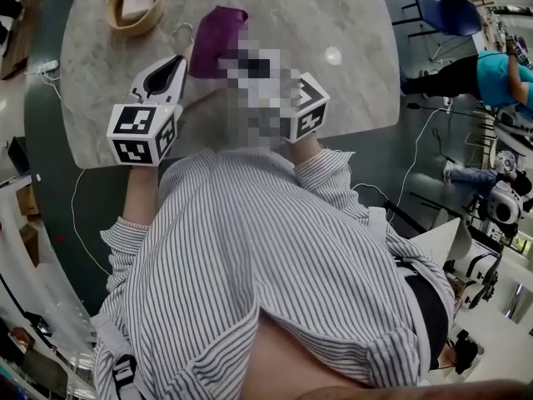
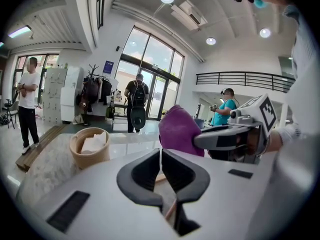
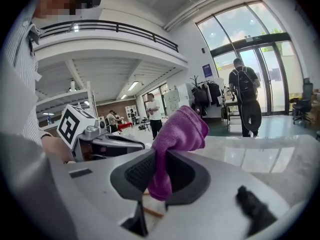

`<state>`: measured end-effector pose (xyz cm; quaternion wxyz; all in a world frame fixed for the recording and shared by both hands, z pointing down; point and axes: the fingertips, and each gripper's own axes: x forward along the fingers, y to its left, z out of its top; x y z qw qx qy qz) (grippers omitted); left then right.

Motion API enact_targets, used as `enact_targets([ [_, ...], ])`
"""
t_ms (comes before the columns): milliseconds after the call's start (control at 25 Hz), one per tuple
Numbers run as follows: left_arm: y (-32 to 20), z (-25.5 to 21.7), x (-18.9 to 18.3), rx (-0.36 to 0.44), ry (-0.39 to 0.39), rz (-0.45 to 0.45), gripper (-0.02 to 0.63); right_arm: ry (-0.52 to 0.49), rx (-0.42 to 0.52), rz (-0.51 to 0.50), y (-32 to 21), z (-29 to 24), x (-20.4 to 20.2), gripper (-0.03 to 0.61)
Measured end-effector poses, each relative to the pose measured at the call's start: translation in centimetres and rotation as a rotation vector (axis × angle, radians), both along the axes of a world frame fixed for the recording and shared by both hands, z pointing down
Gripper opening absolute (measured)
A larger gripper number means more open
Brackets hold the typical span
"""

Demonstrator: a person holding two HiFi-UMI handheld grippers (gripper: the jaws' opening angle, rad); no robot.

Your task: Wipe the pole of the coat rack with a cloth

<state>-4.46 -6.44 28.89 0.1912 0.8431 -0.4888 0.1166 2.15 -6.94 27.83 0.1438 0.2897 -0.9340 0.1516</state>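
The right gripper (image 3: pixel 161 156) has its jaws clamped on the purple cloth (image 3: pixel 177 134); from its own view the cloth stands up out of the pads, long axis upright, the top folding over to the right and a short tail hanging below the grip; from the head view that grip can't be seen at all, a mosaic patch covers it, but there the cloth shows as a long purple shape over the marble table (image 1: pixel 350 98), its length running away from the person toward the far edge, tilted a little to the right; the left gripper (image 2: pixel 161 151) has its jaws drawn together, only a hairline between them, and I can't make out anything held there; it sits just to the left of the cloth, tips pointing the same way across the table; from its view the cloth is a purple mound ahead and to the right, with the right gripper's grey body reaching in from the right; off to the left on the table is a round wooden bowl (image 1: pixel 125 23) with white paper in it; only the gripper views show the room beyond, where a coat rack (image 2: pixel 92 86) hung with dark clothes stands well away near the glass doors, and a person with a backpack (image 2: pixel 137 104) stands there.
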Motion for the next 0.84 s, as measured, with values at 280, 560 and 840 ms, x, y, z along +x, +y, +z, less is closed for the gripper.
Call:
enact_targets([
  [280,0.3,1.0,0.2,-0.032,-0.043,0.044,0.018,0.041,-0.035,0.021,0.3,1.1,0.2,0.063],
  [560,0.5,0.9,0.5,-0.044,-0.023,0.064,0.011,0.043,-0.027,0.039,0.7,0.9,0.5,0.063],
  [840,0.5,1.0,1.1,-0.048,-0.014,0.083,0.011,0.047,-0.021,0.046,0.8,0.8,0.9,0.063],
])
